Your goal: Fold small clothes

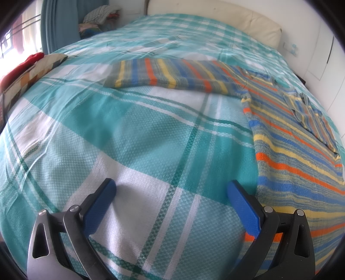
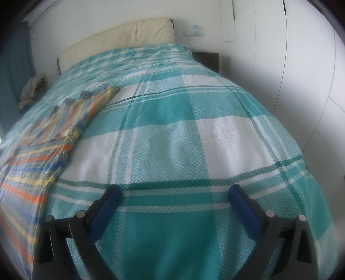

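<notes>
A striped shirt (image 1: 286, 137) in orange, blue, yellow and grey lies flat on the teal-and-white plaid bedspread (image 1: 138, 133). One sleeve (image 1: 172, 74) stretches out to the left in the left wrist view. The collar (image 1: 301, 105) lies at the right. My left gripper (image 1: 171, 189) is open and empty, low over the bedspread just left of the shirt's body. In the right wrist view the shirt (image 2: 43, 137) lies at the left. My right gripper (image 2: 175, 193) is open and empty over the bare bedspread (image 2: 183, 133), to the right of the shirt.
A patterned cushion (image 1: 32, 73) and a red cloth (image 1: 23, 64) lie at the bed's left edge. A pile of clothes (image 1: 99, 19) sits beyond the bed by a blue curtain. A cream headboard (image 2: 120, 41), a dark nightstand (image 2: 207, 59) and white wardrobe doors (image 2: 301, 64) border the bed.
</notes>
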A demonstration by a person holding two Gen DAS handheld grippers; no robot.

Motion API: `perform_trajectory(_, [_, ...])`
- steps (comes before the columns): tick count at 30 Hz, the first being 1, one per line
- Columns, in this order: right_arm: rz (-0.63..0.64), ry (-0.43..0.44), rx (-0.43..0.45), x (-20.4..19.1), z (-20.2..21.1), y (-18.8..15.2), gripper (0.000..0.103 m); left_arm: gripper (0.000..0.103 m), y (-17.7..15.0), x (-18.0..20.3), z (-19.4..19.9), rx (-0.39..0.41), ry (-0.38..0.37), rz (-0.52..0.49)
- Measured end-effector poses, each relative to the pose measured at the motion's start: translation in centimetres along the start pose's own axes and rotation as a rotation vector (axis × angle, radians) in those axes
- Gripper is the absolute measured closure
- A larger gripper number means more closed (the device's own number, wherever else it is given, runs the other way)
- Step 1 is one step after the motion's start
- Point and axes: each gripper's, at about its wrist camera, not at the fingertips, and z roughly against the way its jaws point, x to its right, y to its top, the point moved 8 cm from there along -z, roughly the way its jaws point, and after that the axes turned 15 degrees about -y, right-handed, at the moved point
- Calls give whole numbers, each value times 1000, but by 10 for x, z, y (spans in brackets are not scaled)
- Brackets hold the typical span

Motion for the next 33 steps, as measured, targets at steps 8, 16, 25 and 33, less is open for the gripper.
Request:
perform_trajectory(8, [3, -3, -2, 0, -1, 0, 5, 0, 0, 0, -1, -7, 6, -3])
perform_trajectory(16, [51, -35, -55, -7, -3, -1, 1, 0, -3, 0, -3, -38, 27, -31])
perform_trajectory(25, [-32, -32, -34, -11, 57, 9, 1, 0, -6, 1, 0, -44, 36, -50])
perform_trajectory(33, [-15, -86, 68, -21, 92, -1, 1, 0, -6, 3, -2, -36, 44, -60])
